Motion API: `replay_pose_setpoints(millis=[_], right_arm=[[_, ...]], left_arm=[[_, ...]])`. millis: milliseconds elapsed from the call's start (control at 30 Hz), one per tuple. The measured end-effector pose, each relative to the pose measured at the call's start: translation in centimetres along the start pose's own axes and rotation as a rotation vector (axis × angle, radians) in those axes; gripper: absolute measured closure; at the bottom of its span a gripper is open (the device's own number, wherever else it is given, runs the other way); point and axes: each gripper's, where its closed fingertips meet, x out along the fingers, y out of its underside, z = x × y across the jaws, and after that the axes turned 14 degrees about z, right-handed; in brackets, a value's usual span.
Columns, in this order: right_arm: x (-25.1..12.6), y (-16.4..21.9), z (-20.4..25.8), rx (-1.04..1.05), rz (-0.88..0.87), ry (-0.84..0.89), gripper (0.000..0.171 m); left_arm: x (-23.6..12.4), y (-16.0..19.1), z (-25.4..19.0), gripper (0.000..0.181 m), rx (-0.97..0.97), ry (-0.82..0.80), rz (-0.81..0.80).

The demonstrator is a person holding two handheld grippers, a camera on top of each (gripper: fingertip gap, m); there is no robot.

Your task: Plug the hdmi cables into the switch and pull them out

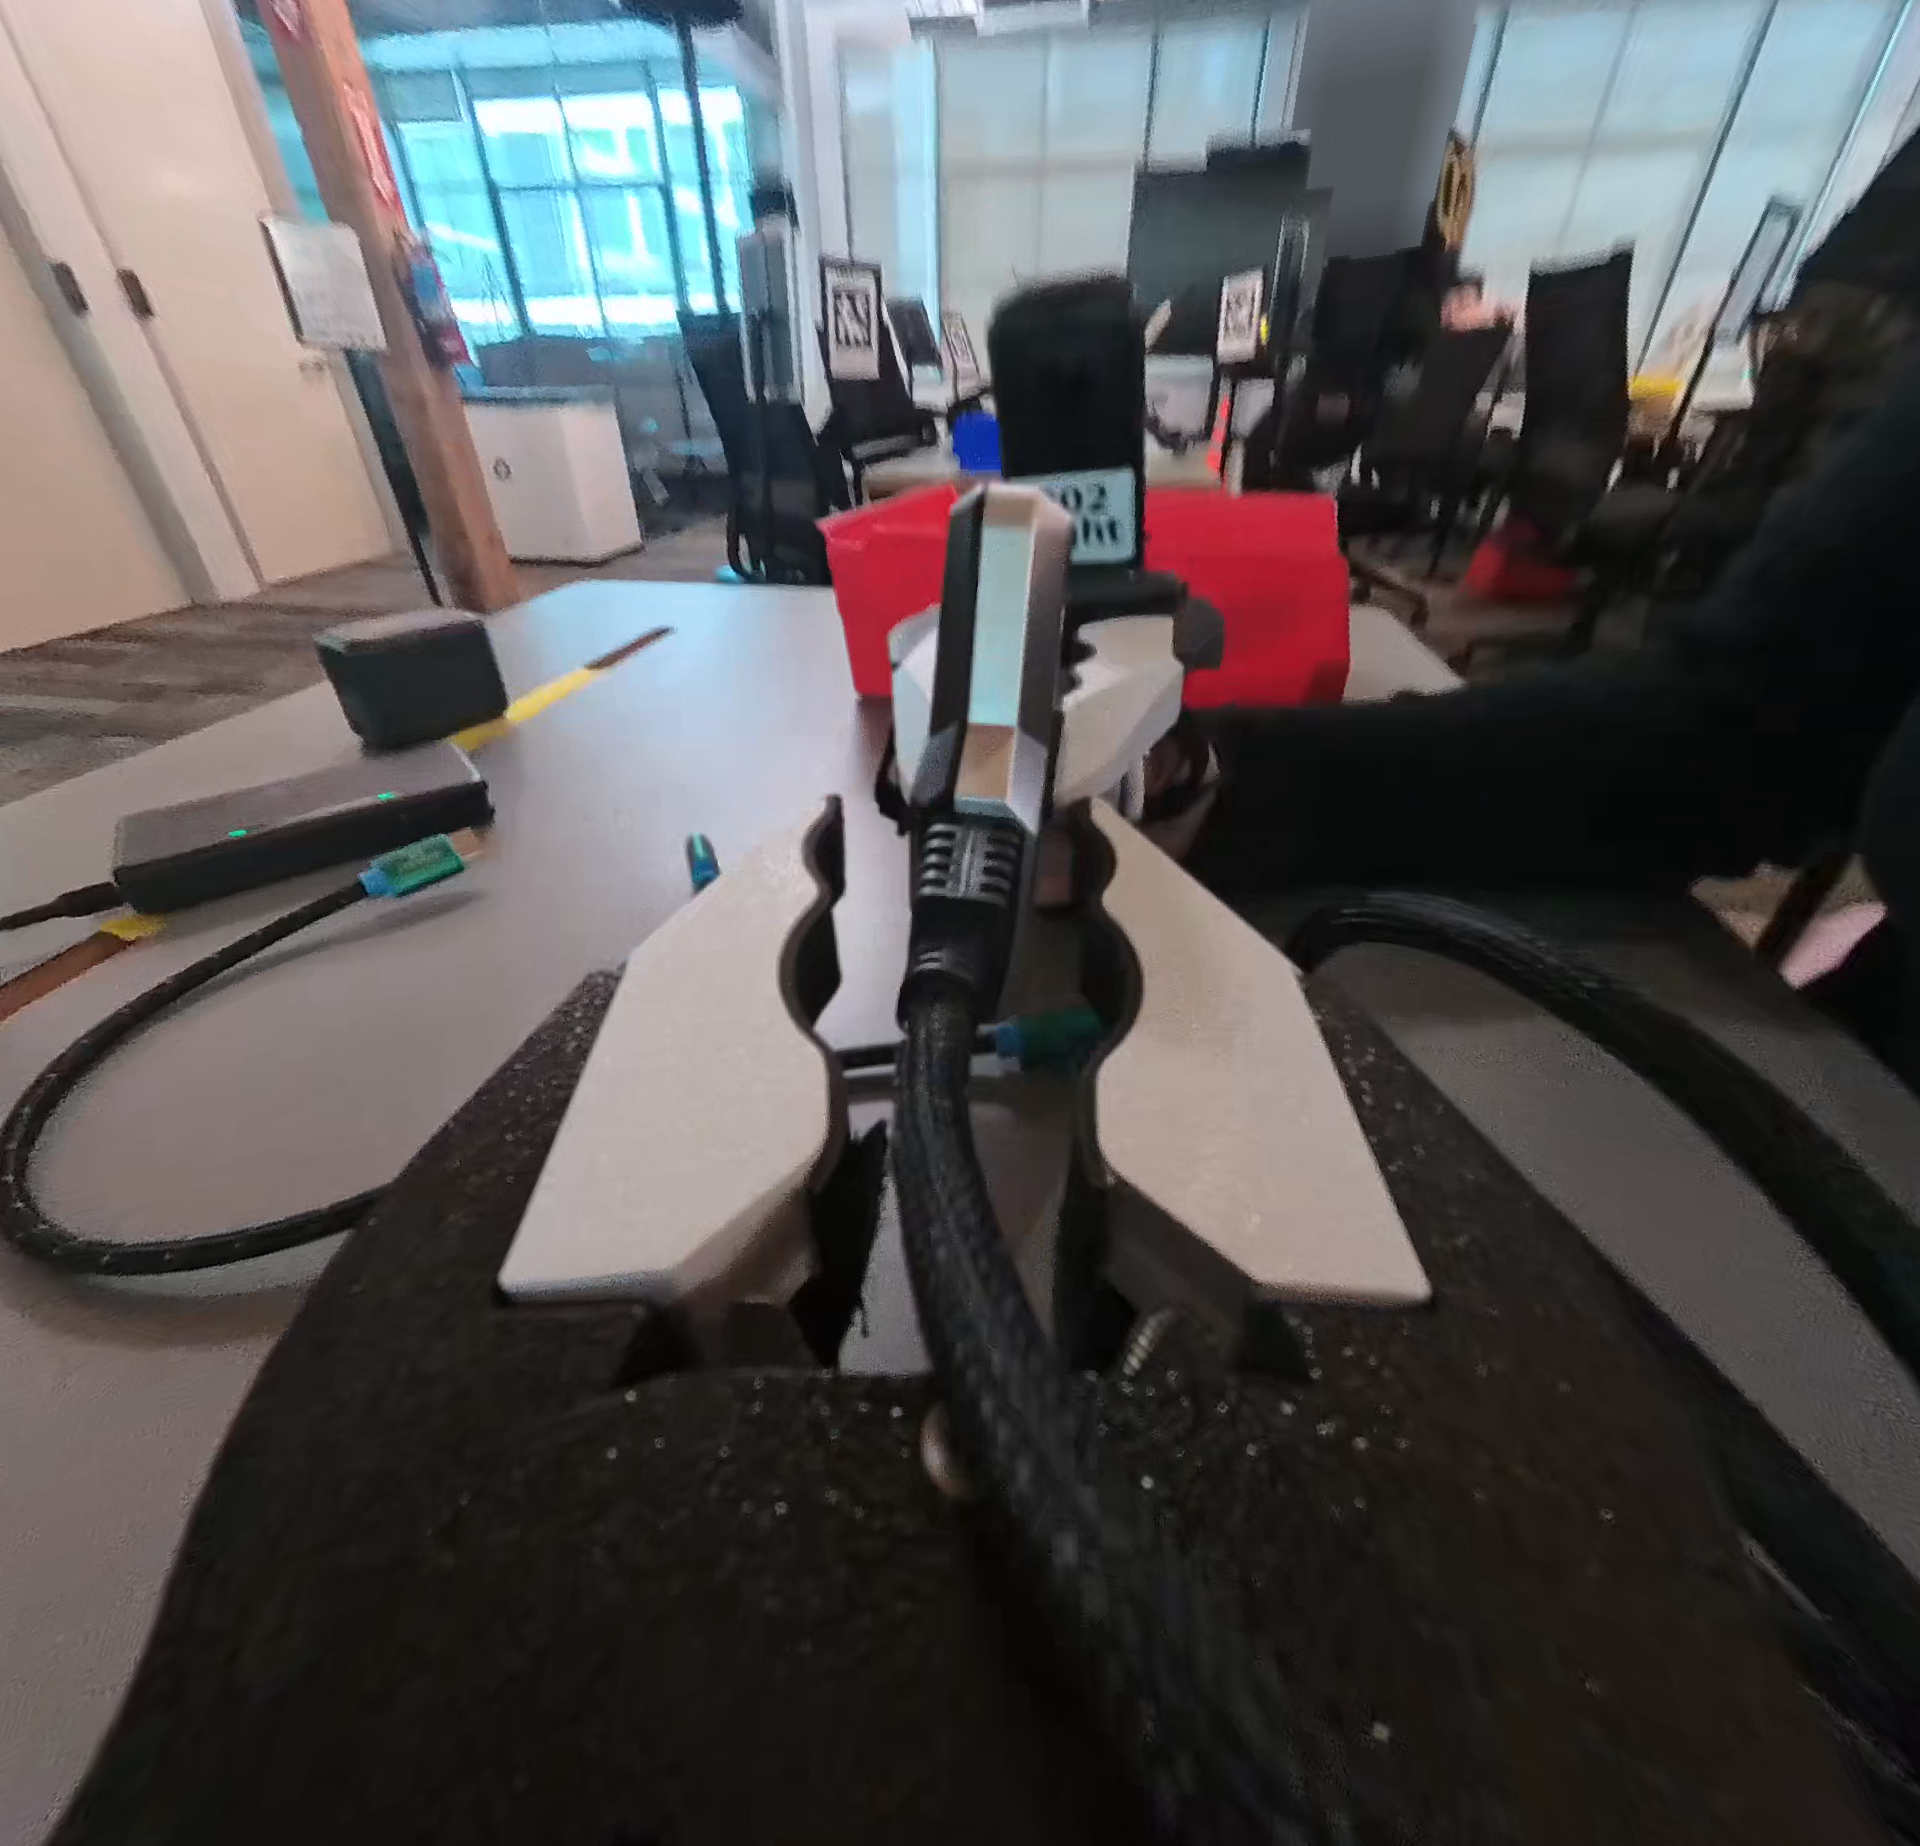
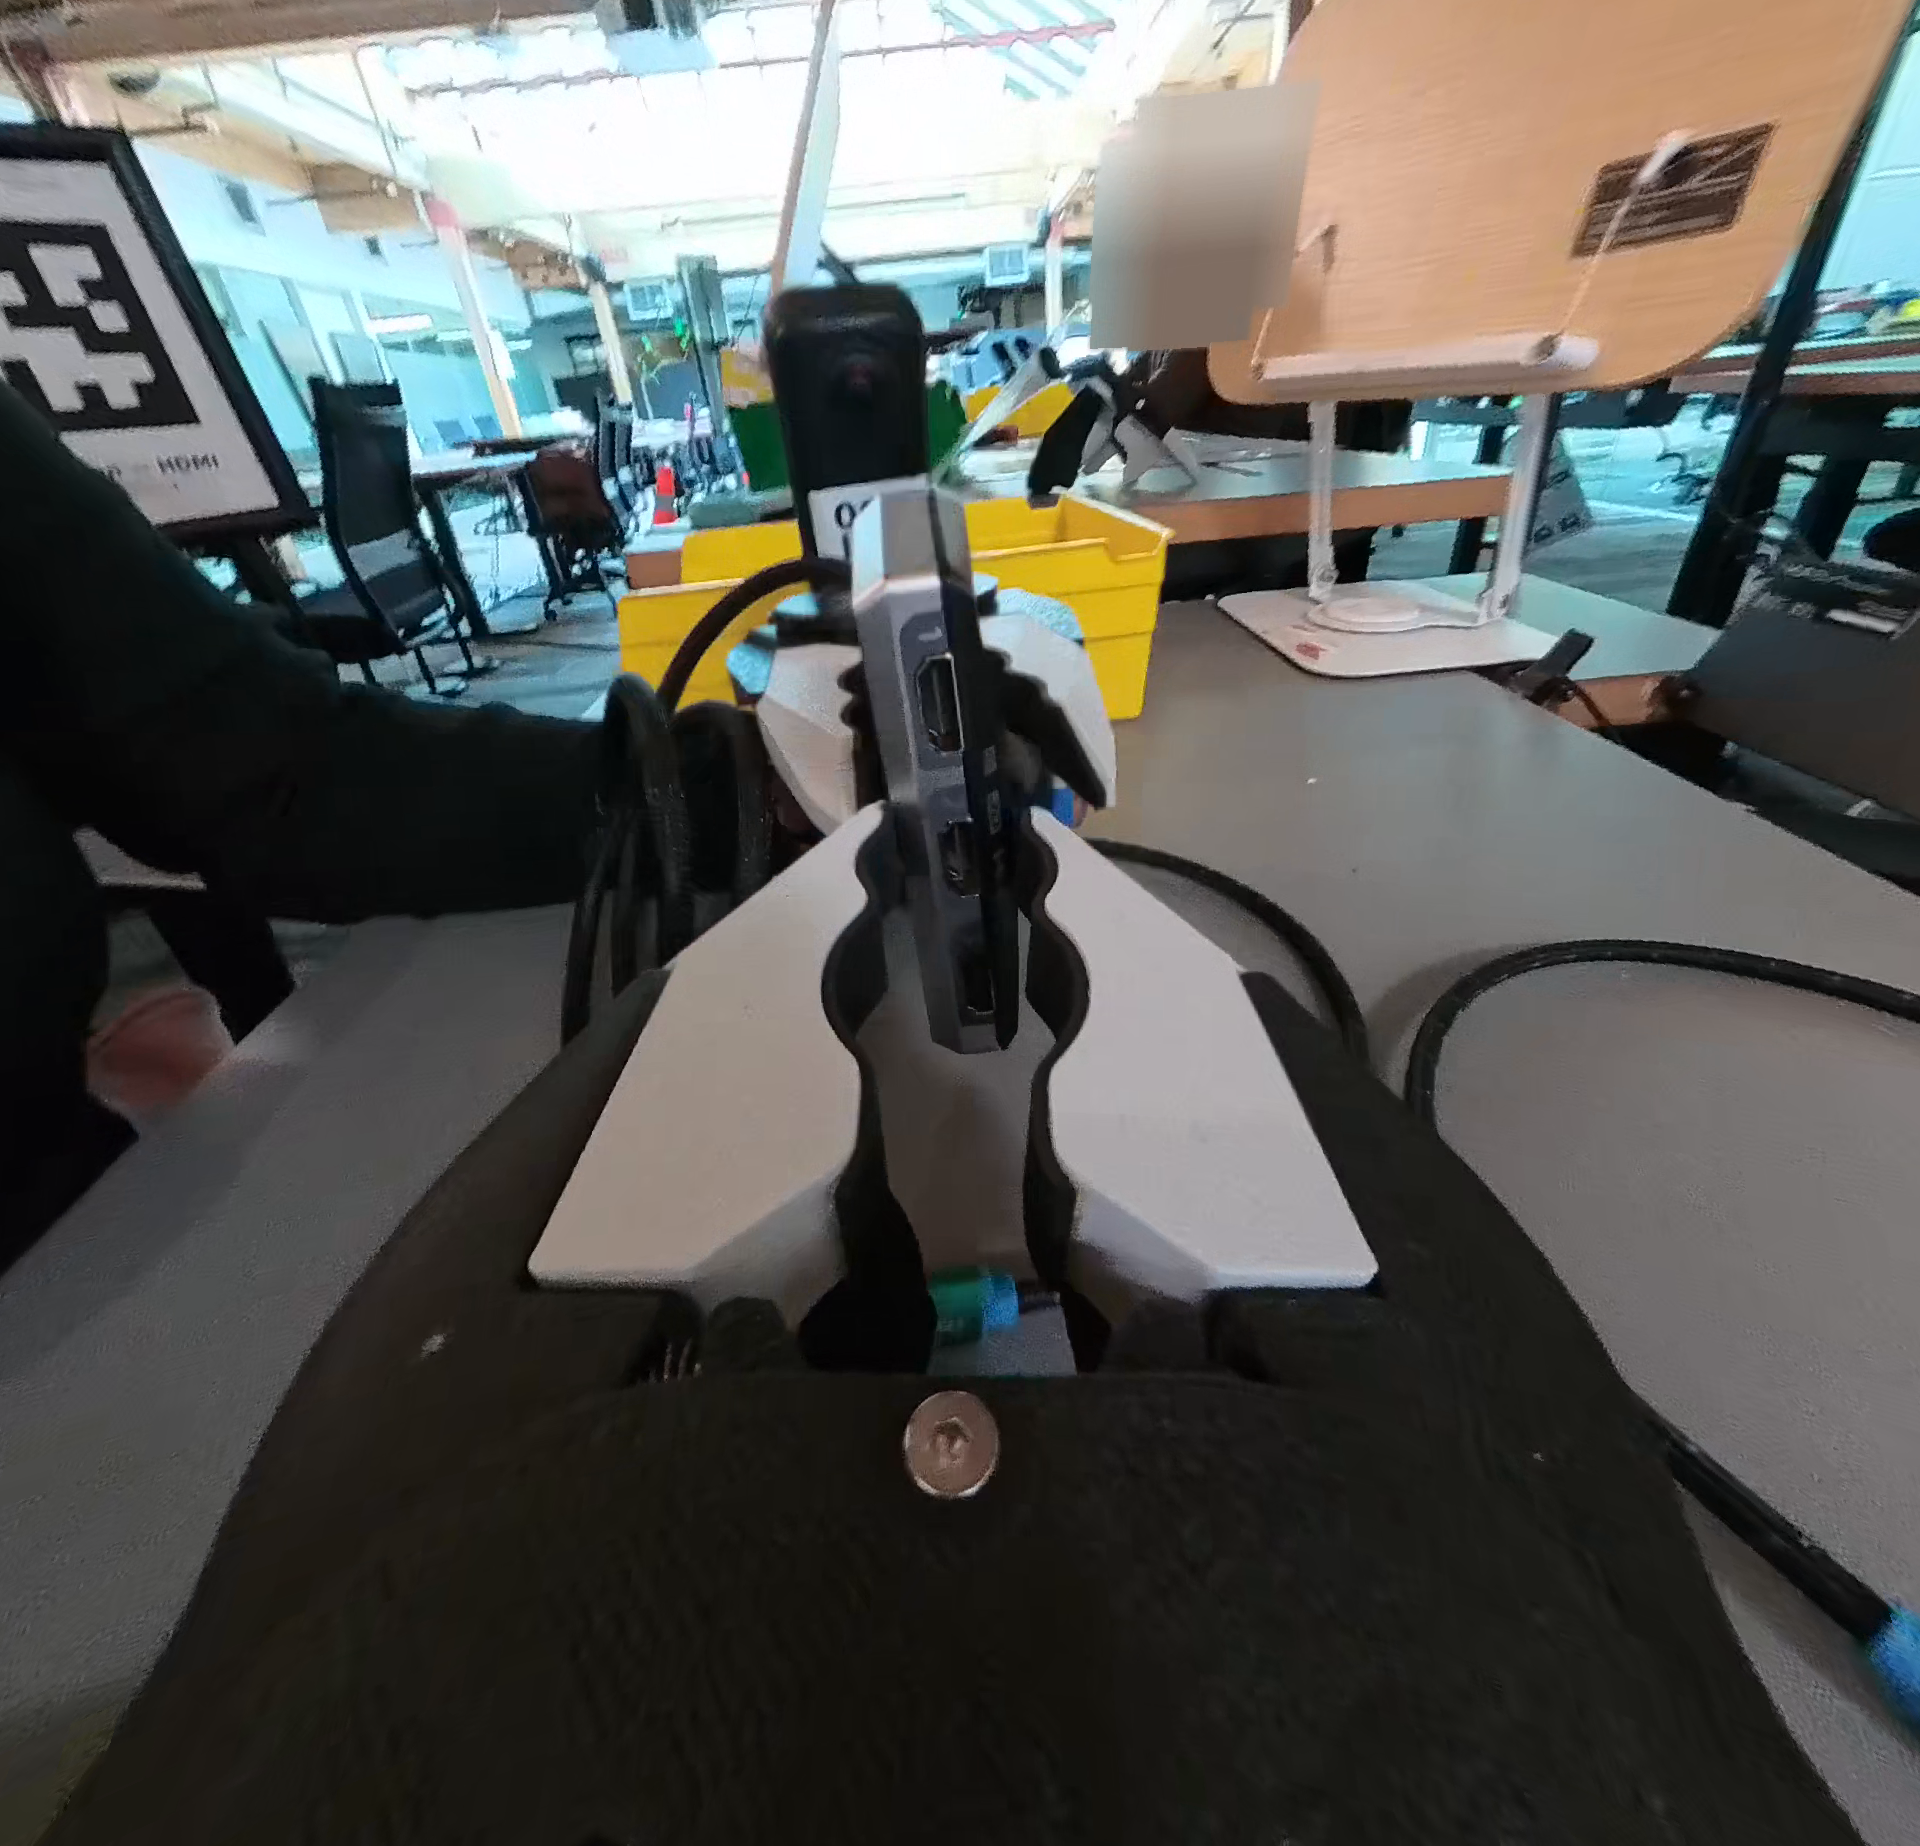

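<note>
The slim grey HDMI switch [image 2: 940, 788] stands upright on its end, with several empty ports facing the right wrist view. My right gripper [image 2: 961, 851] is shut on its lower part. In the left wrist view the switch [image 1: 1003, 643] rises just beyond my left gripper [image 1: 966, 830]. A black HDMI plug [image 1: 966, 871] on a braided cable [image 1: 966, 1225] meets the switch's lower end. The left jaws stand either side of the plug with gaps showing. The right gripper [image 1: 1049, 695] faces me behind the switch. The joint between plug and port is hidden.
A flat black box with green lights [image 1: 301, 840], a black brick [image 1: 416, 674] and a cable with a blue-green plug [image 1: 416, 866] lie at the left. A red bin [image 1: 1257, 601] stands behind. A yellow bin [image 2: 1101, 570], black cable loops [image 2: 1558, 970] and a person's dark sleeve [image 2: 260, 757] are nearby. My two grippers' fingertips are within a few centimetres of each other.
</note>
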Motion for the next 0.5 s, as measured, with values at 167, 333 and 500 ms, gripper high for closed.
replay_pose_setpoints(millis=[167,333,500], right_arm=[[0.1,0.5,0.2,-0.022,0.03,-0.012,0.152],[-0.2,0.1,-0.9,-0.002,0.003,0.067,0.141],[-3.0,-0.2,-4.0,-0.049,-0.022,0.325,0.121]], left_arm=[[0.5,0.7,-1.1,0.15,0.035,0.062,0.038],[0.2,0.3,-0.7,0.155,0.032,0.035,0.014],[-1.4,-0.2,1.1,0.16,0.023,-0.068,-0.056]])
